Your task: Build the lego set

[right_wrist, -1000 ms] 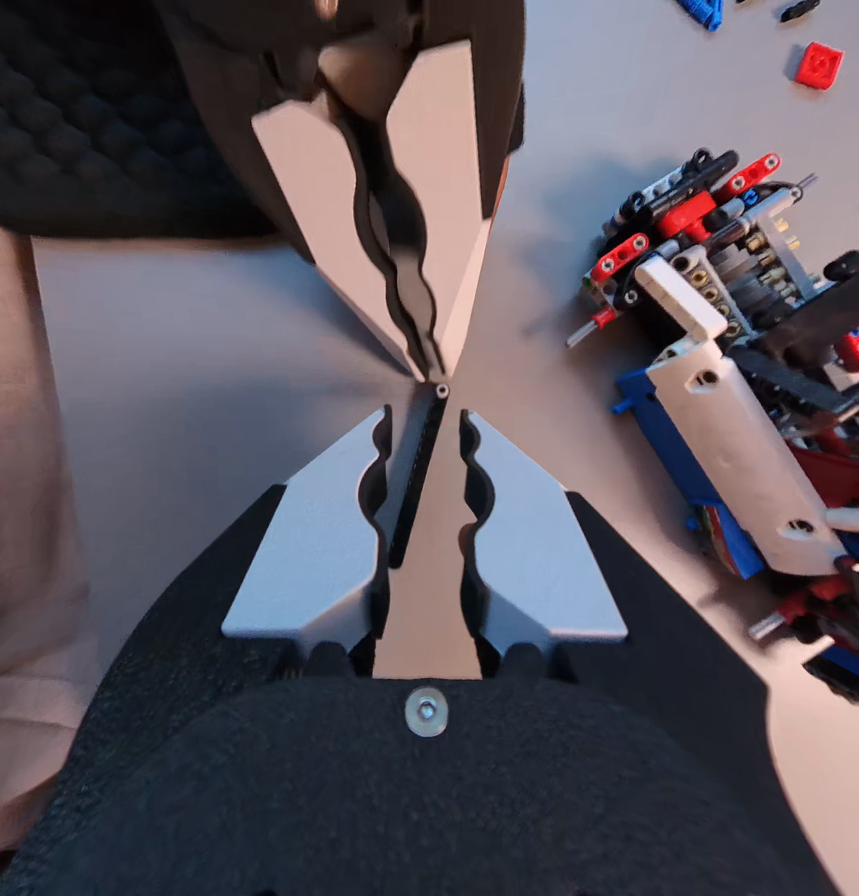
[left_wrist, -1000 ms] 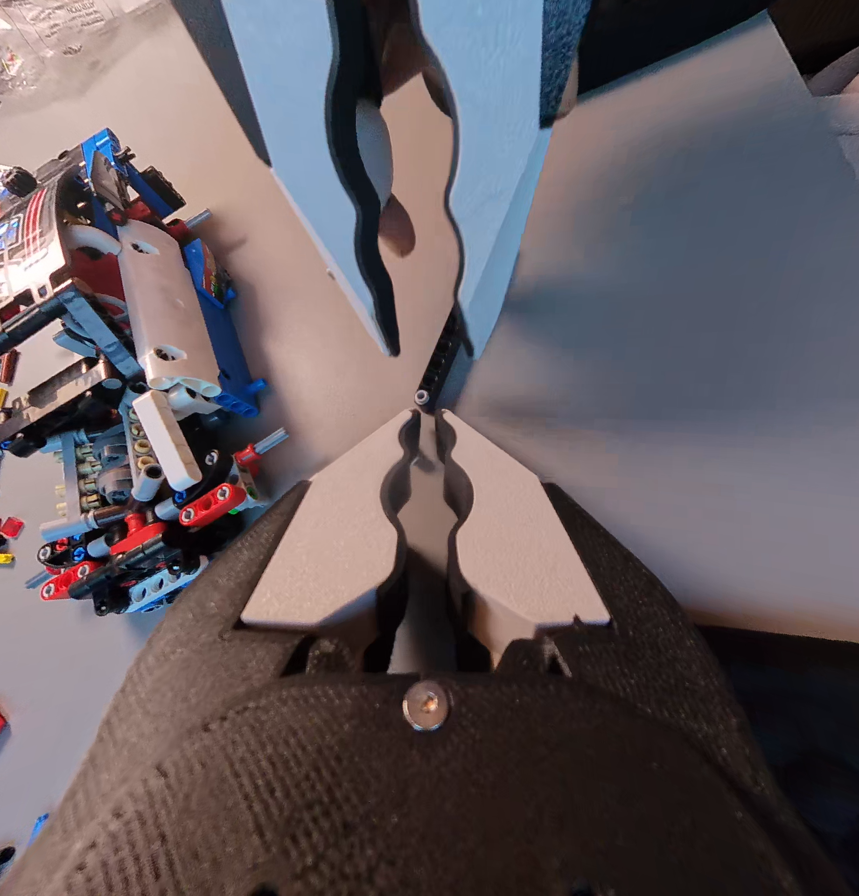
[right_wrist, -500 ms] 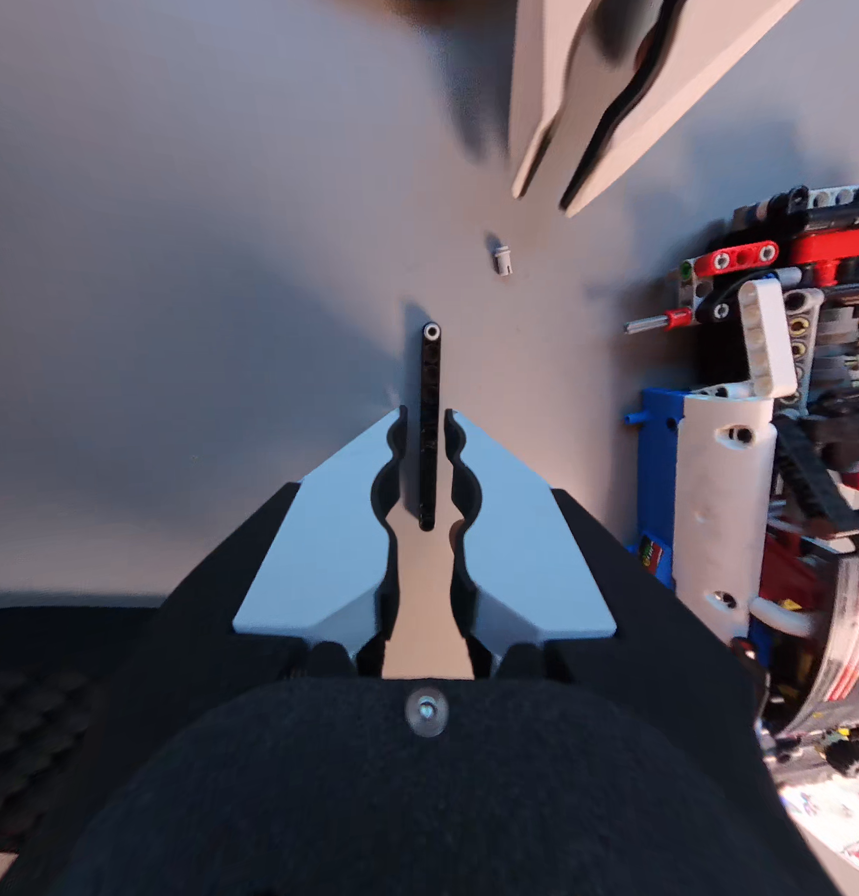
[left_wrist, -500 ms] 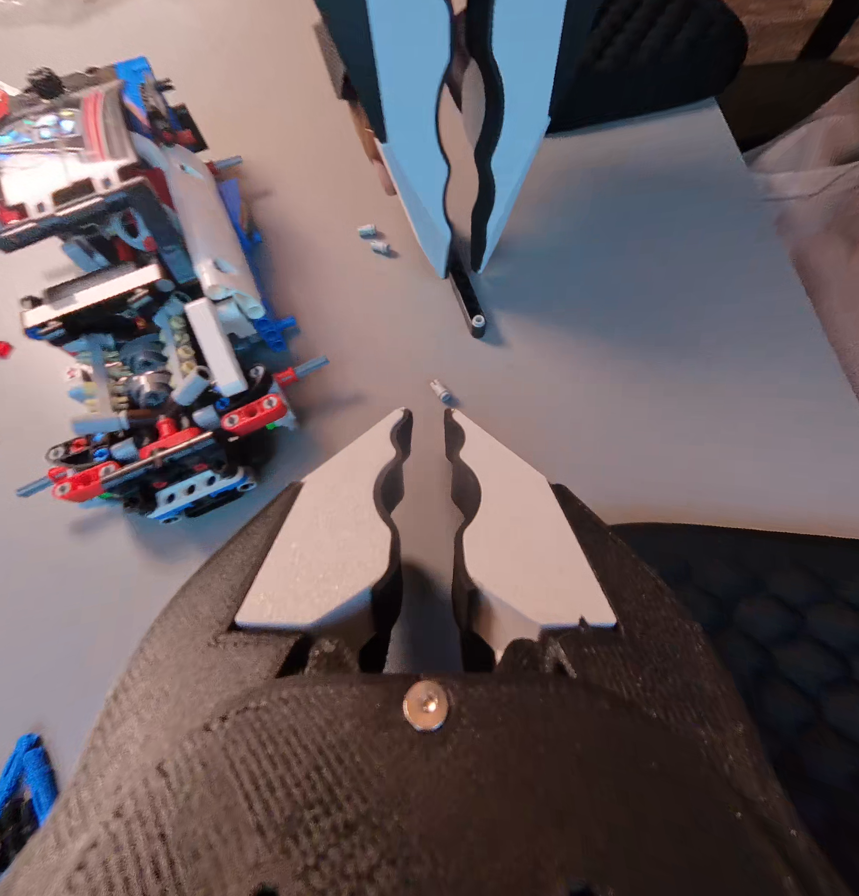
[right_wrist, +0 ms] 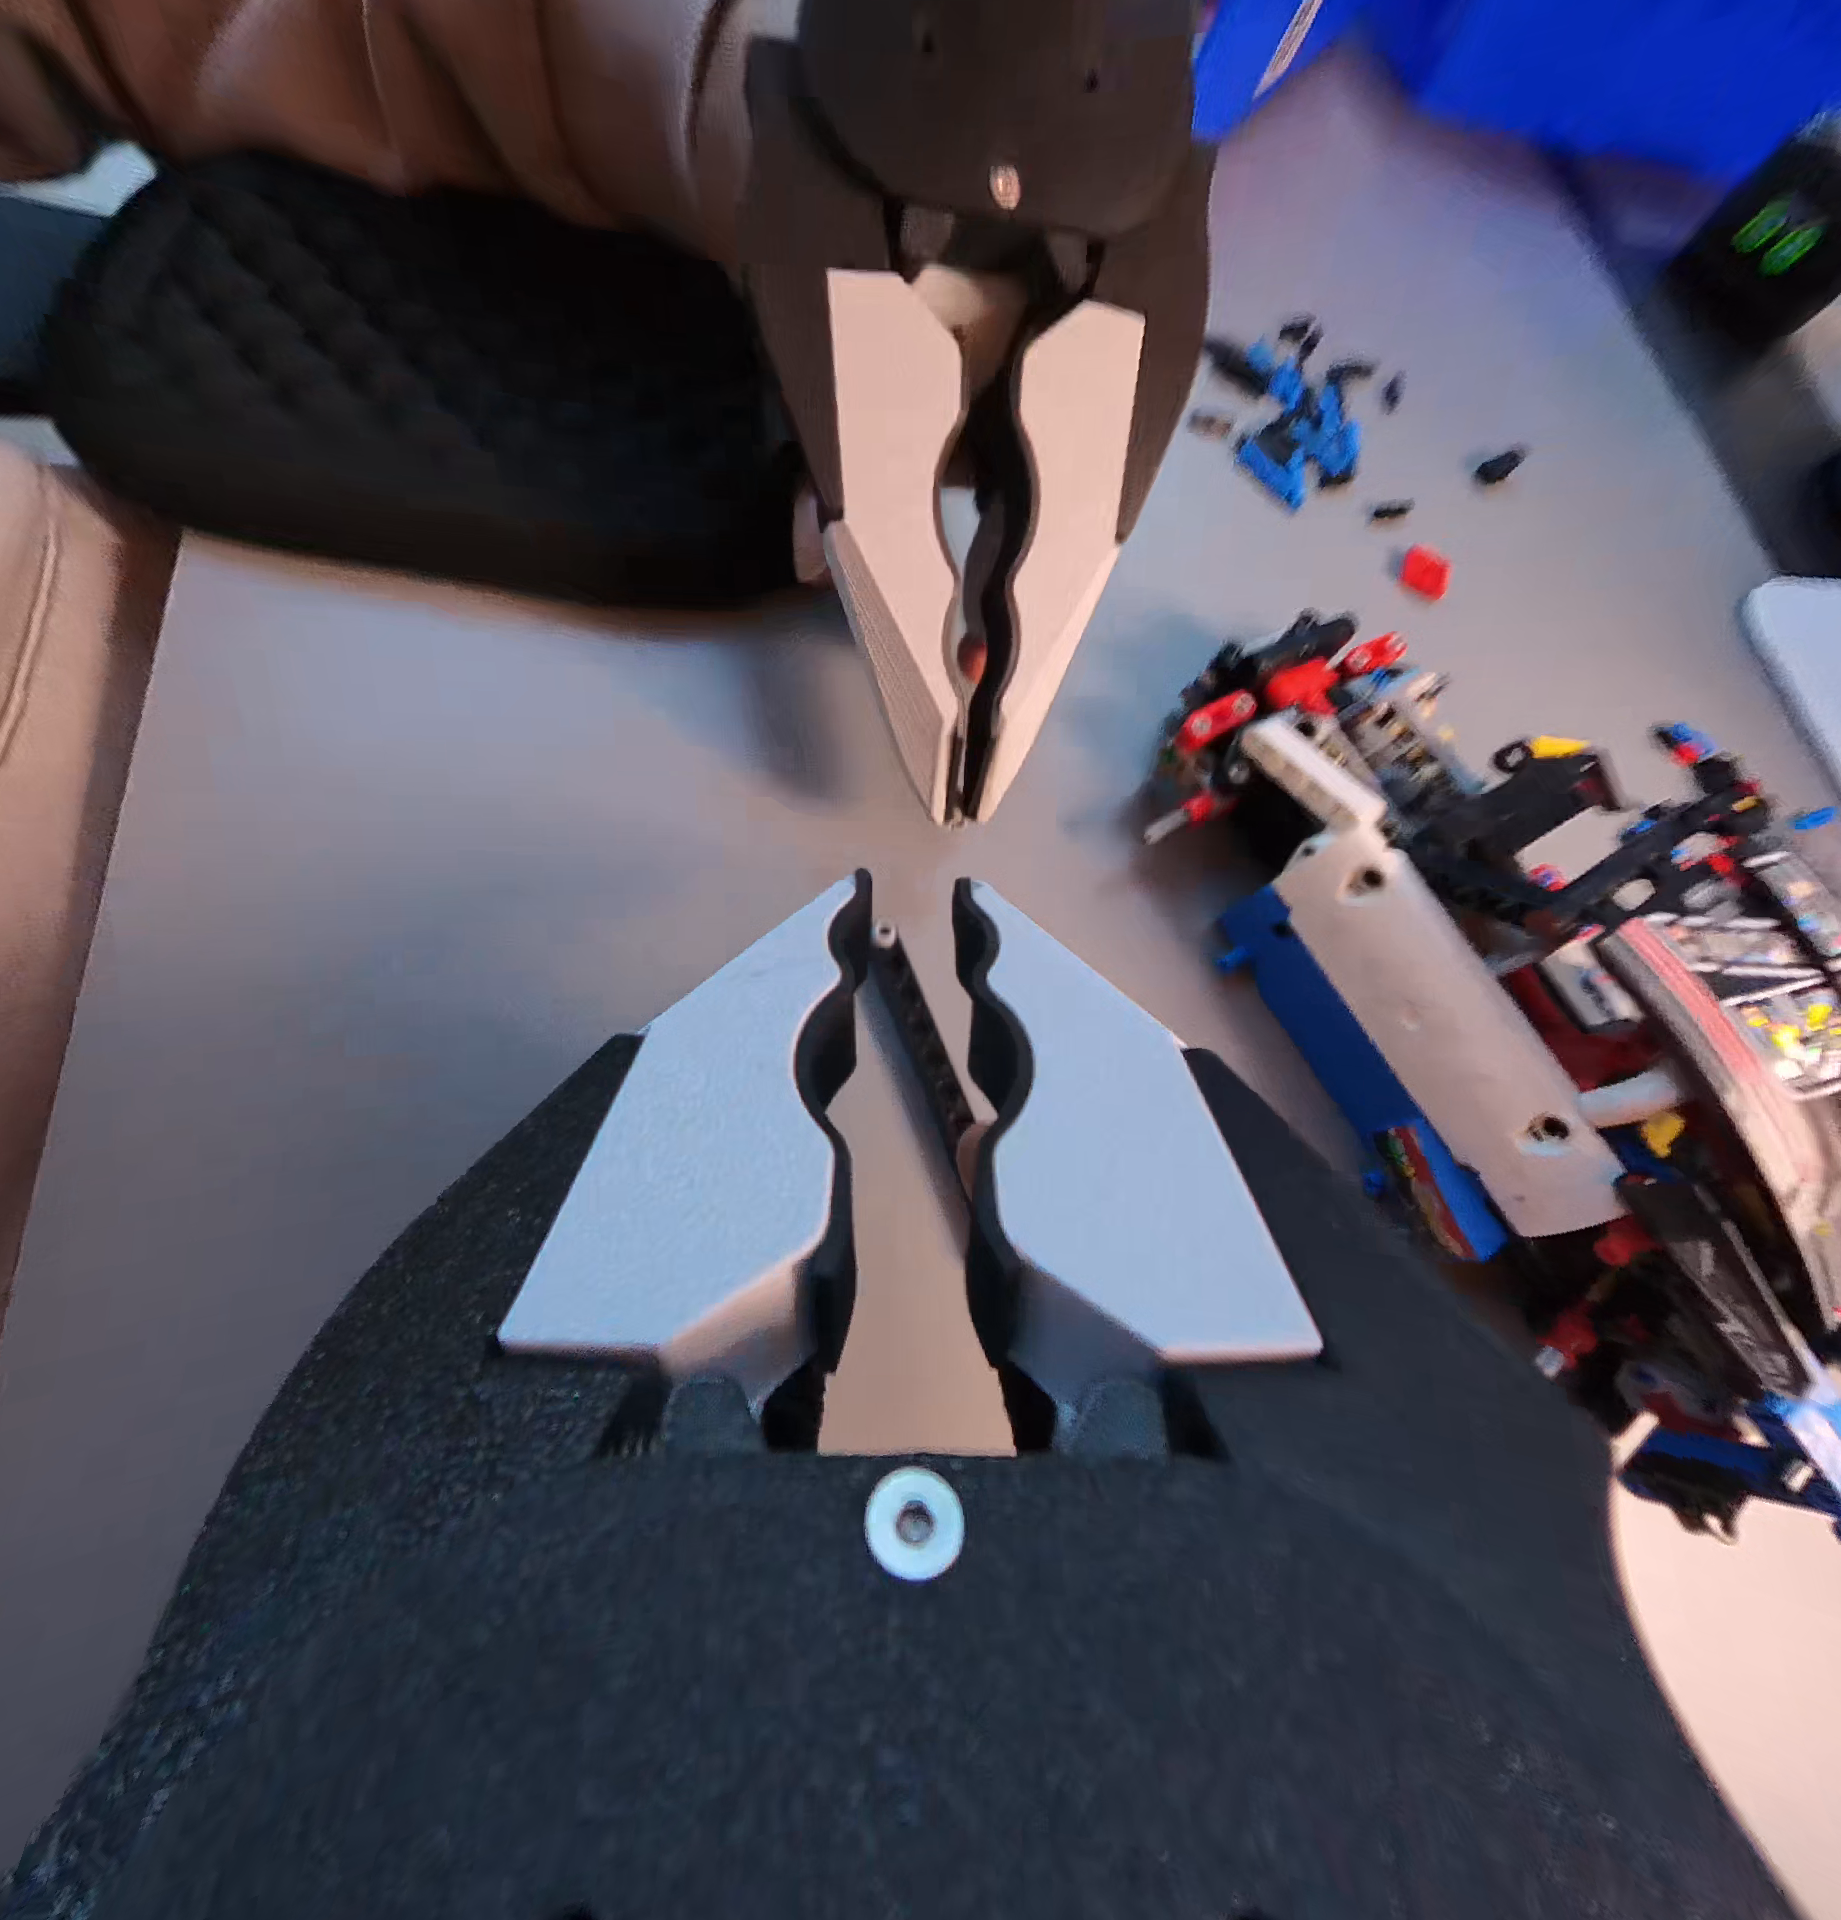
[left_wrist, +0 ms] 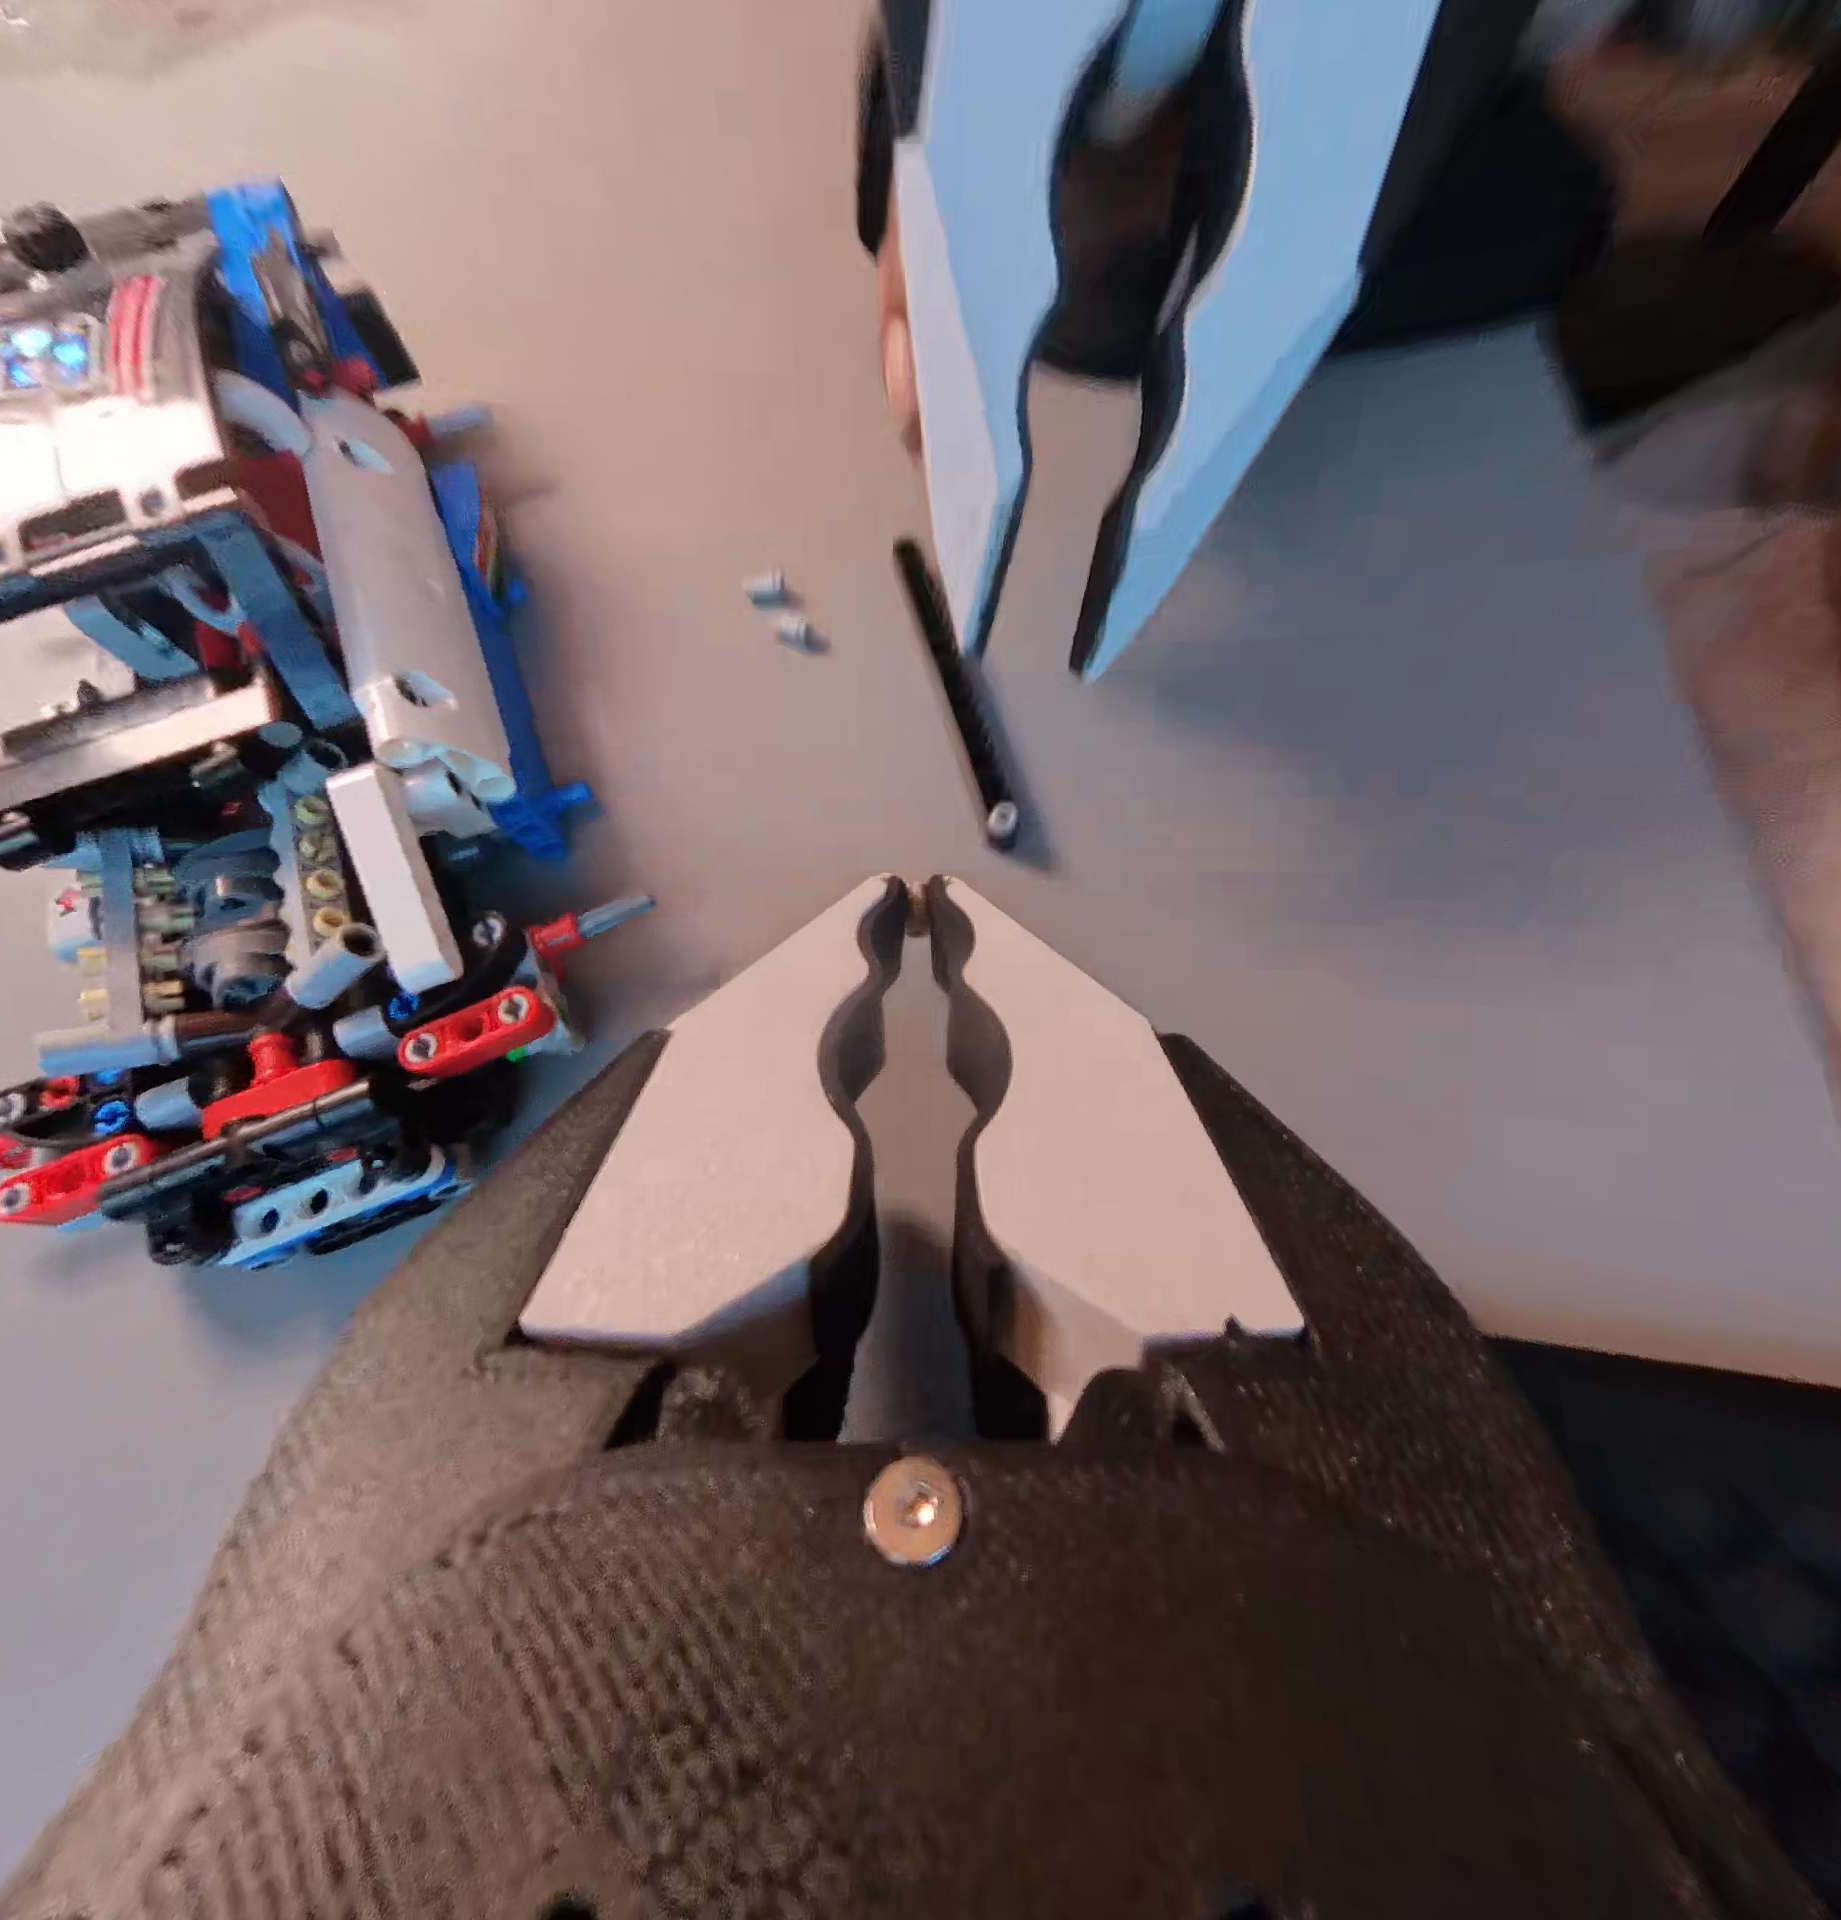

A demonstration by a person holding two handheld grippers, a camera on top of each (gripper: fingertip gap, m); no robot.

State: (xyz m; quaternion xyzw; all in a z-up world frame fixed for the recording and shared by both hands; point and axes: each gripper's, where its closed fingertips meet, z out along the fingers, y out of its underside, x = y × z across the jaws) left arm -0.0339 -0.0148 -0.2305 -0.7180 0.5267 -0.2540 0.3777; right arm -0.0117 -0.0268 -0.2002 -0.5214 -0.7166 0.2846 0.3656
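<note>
A partly built Lego car [left_wrist: 272, 727], in blue, white, red and black, lies on the grey table [left_wrist: 1311, 935]; it also shows in the right wrist view [right_wrist: 1467, 987]. A long black beam [left_wrist: 957, 686] lies flat on the table with a grey pin in its near end. My left gripper [left_wrist: 914, 902] is shut on a small grey pin [left_wrist: 914, 920] at its tips, just short of the beam's end. My right gripper [right_wrist: 908, 894] is open, with the beam [right_wrist: 921, 1029] lying loose between its fingers. The two grippers point tip to tip, close together.
Two small grey pins [left_wrist: 781, 613] lie between the beam and the car. Loose blue and black pieces [right_wrist: 1300, 426] and a red piece [right_wrist: 1425, 571] lie beyond the car. A black cushioned seat [right_wrist: 428, 384] is at the table's edge, and a blue box [right_wrist: 1518, 62] is at the back. Spacing between my two grippers at the tips: around 4 centimeters. The red piece [right_wrist: 1425, 571] sits 20 centimeters or so from the ends of my left fingers.
My left gripper has shut on the grey pin that lay on the table in front of it. My right gripper has opened wider, and the beam now lies on the table.
</note>
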